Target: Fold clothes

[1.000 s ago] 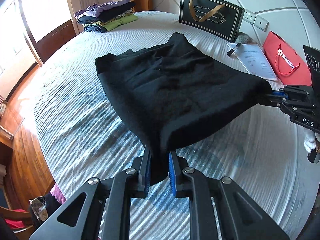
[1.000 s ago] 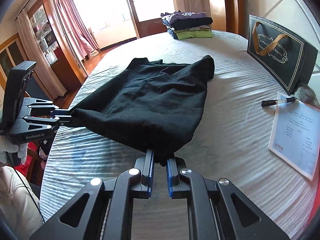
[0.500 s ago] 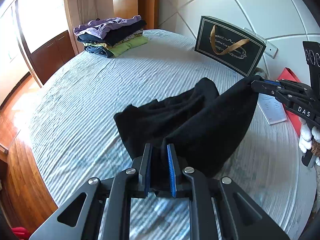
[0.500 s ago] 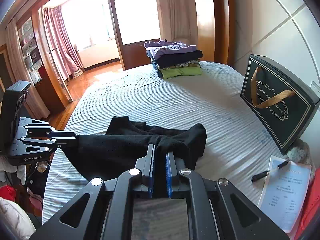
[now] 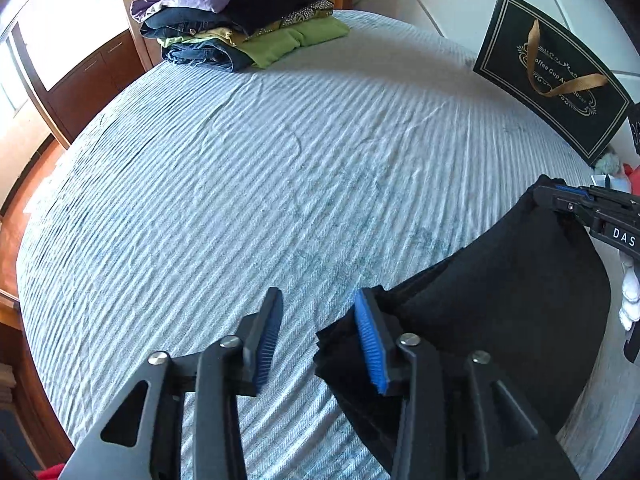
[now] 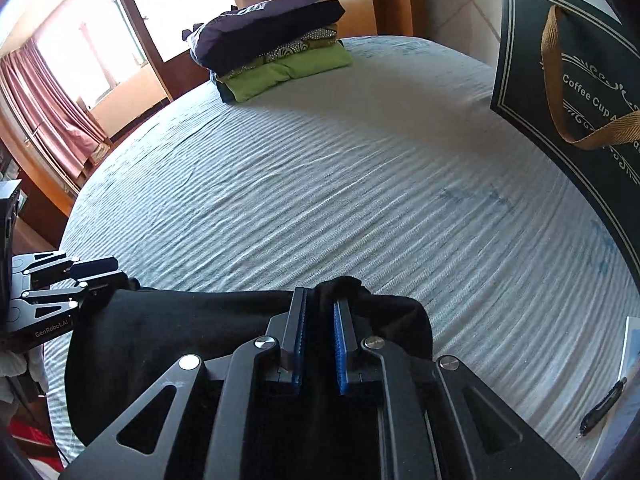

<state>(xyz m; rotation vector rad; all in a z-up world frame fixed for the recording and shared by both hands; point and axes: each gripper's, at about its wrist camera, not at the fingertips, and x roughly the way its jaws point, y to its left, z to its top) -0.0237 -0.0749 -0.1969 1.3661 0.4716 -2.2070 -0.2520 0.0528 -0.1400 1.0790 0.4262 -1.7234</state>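
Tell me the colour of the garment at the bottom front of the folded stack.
Lime green, clearest in the right wrist view.

One black garment (image 5: 500,320) is counted, lying on the near edge of the striped bed sheet (image 5: 280,184). One stack of folded clothes (image 5: 240,20) is seen at the far end of that sheet; about six pieces are made out in it, though the exact number cannot be told. One dark gift bag (image 6: 568,92) with one tan ribbon handle (image 6: 560,92) is counted at the sheet's right edge. One pen (image 6: 602,408) is counted near the sheet's right corner, on one sheet of paper (image 6: 630,344). Two grippers are counted: left gripper (image 5: 316,332), right gripper (image 6: 320,332). One pink curtain (image 6: 52,108) is seen beyond the sheet's far left.
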